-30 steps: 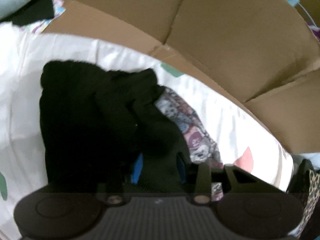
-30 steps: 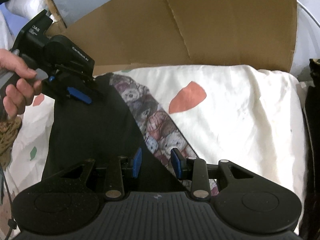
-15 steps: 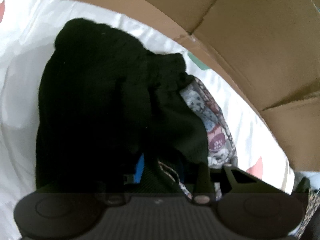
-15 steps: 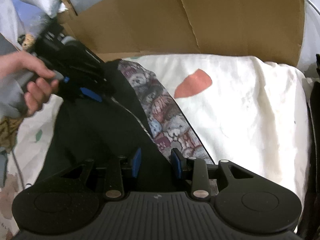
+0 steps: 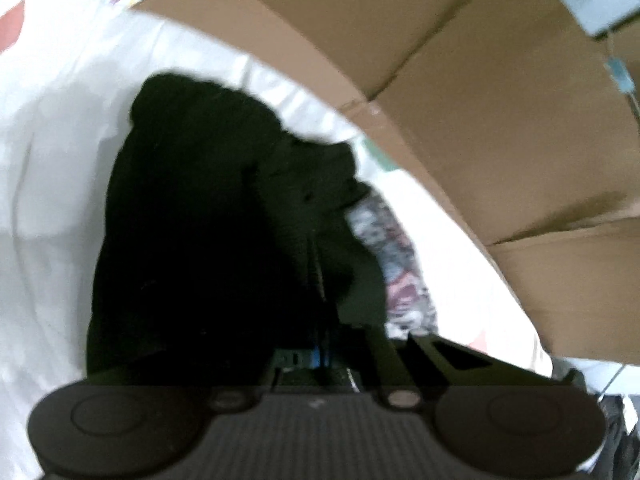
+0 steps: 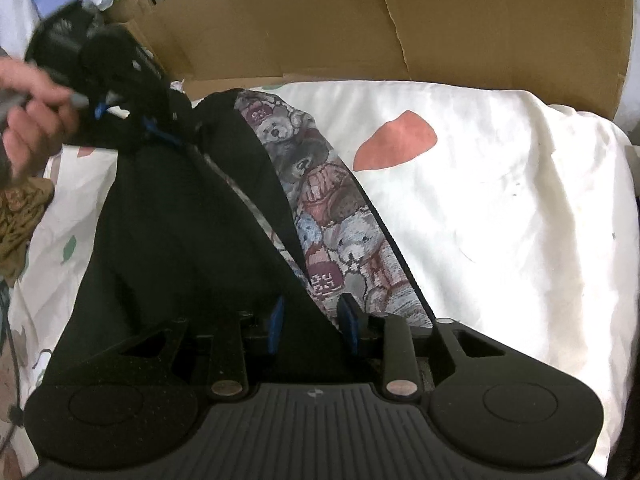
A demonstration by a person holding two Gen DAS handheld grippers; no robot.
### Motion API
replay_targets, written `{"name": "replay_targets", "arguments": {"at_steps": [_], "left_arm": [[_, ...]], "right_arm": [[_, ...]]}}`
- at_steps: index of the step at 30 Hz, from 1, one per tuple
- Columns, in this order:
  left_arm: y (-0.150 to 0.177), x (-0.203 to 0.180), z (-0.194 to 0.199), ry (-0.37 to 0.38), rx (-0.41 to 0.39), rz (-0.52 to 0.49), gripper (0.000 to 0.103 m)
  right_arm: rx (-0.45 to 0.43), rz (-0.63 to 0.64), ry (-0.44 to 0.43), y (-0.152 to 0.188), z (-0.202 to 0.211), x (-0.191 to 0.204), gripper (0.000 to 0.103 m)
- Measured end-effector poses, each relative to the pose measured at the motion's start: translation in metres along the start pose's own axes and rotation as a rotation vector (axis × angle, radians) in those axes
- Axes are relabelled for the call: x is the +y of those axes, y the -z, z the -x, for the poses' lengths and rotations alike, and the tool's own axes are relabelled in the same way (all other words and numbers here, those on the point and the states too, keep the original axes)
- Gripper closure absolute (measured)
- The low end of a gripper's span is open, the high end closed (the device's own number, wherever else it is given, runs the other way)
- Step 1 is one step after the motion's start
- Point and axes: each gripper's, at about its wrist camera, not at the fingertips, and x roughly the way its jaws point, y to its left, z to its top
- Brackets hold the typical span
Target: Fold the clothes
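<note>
A black garment with a teddy-bear print lining lies on a white sheet. In the left wrist view the black garment fills the centre, bunched and blurred. My left gripper is shut on the garment's far edge; in the right wrist view the left gripper lifts that edge, held by a hand. My right gripper has its jaws closing on the near fold of black cloth, which fills the gap between the blue pads. The hem runs taut between both grippers.
A brown cardboard sheet stands behind the bed, seen also as cardboard in the left wrist view. The sheet carries a coral patch. A tan patterned cloth lies at the left edge.
The left gripper closed on the garment's far edge and pulled it up and over, baring more of the bear lining. The right gripper's pads drew closer on the near fold.
</note>
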Motion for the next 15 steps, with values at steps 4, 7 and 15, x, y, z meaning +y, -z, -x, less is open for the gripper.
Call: {"name": "replay_targets", "arguments": {"at_steps": [4,7,15], "left_arm": [[0.001,-0.015,0.012,0.025,-0.021,-0.035,0.101],[0.003,-0.03,0.016,0.042,-0.037,-0.068,0.101],[-0.007,-0.051,0.004,0.068,-0.046,-0.103,0.101]], "right_arm": [[-0.022,-0.003,0.009,0.0,0.006,-0.002,0.102],[-0.061,-0.007,0.014,-0.001,0.017,-0.002,0.103],[-0.098,-0.041,0.043,-0.005,0.031,-0.013,0.103]]}}
